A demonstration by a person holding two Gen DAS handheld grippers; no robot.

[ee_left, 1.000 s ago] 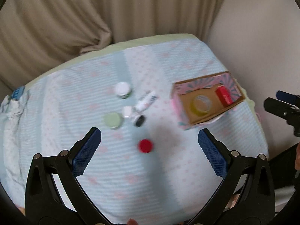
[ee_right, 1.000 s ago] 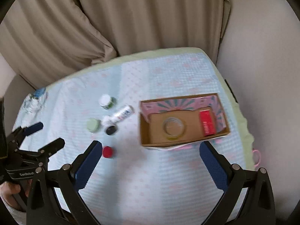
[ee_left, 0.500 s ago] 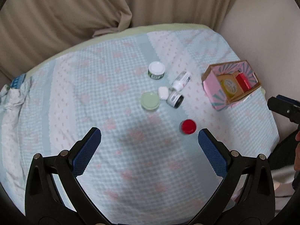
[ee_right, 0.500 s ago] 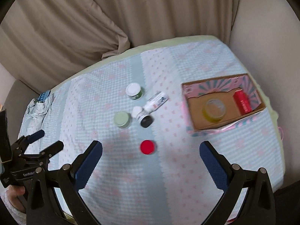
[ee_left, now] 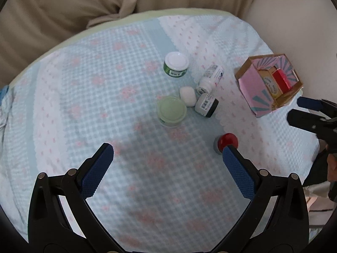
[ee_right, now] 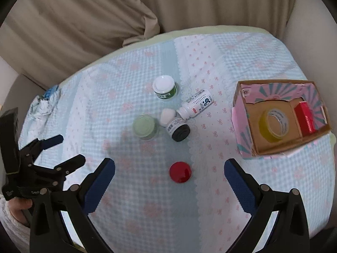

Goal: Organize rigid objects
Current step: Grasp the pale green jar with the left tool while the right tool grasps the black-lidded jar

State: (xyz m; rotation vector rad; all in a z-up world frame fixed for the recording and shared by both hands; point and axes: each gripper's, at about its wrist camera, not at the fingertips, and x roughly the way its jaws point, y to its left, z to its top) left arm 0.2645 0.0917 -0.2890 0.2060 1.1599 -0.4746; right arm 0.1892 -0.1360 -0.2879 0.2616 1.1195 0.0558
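On the blue checked cloth stand a red-lidded jar, a pale green jar, a white-lidded green jar, a white bottle lying on its side, a black-lidded jar on its side and a small white cap. A pink cardboard box at the right holds a yellow tape roll and a red item. My left gripper is open and empty, over the cloth. My right gripper is open, with the red-lidded jar between its fingers' line of sight, below them.
Beige cushions stand behind the table. A crumpled blue-white cloth lies at the left edge. The left gripper shows in the right wrist view, the right gripper in the left wrist view.
Both cameras have moved closer to the group of jars and further left. The box has slid toward the right of both views. Both grippers stay open.
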